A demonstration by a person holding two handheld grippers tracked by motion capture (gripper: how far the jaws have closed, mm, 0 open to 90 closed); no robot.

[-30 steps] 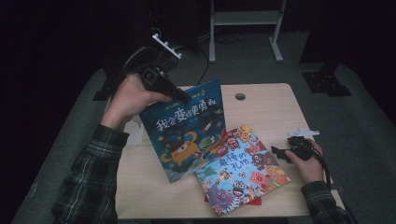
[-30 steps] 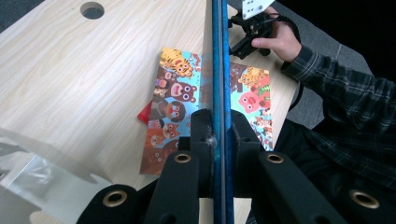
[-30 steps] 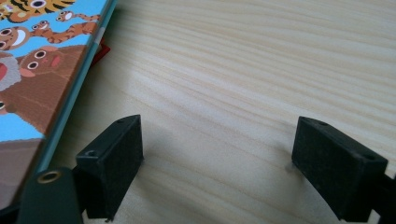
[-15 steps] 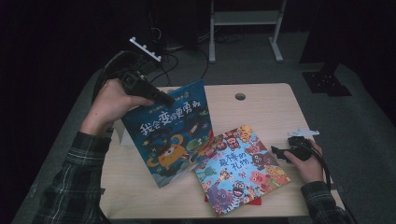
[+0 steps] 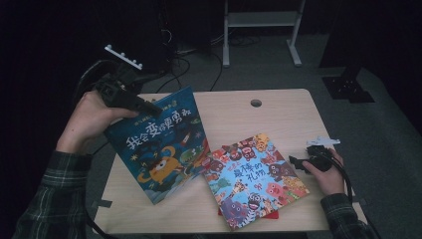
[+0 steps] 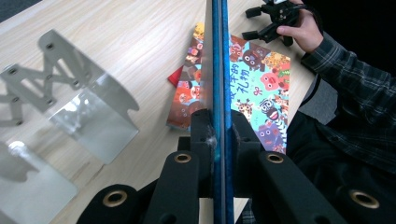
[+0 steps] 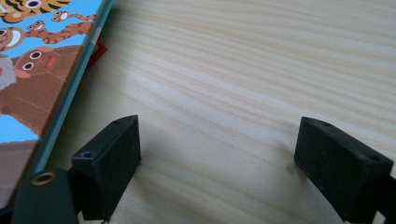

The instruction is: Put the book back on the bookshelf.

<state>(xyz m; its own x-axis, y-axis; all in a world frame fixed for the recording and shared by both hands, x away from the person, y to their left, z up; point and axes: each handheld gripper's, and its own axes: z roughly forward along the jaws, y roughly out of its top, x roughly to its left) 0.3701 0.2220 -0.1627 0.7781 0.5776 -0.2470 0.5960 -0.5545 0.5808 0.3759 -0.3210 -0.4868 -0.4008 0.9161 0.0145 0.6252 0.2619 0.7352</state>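
Blue picture book [image 5: 159,144]: held tilted above the left part of the tabletop [image 5: 234,119], lower edge at or near the wood, top corner clamped
Left gripper [image 6: 217,135]: jaws pressed onto the blue picture book's edge, one on each cover
Right gripper [image 7: 217,161]: jaws spread wide, low over bare wood at the right
Colourful animal book [image 5: 254,177]: lying flat, centre-right, near edge; just left of the right gripper
Red book [image 6: 176,74]: beneath the colourful animal book, corner showing
Metal bookends [image 6: 88,112]: standing on the tabletop, left gripper view
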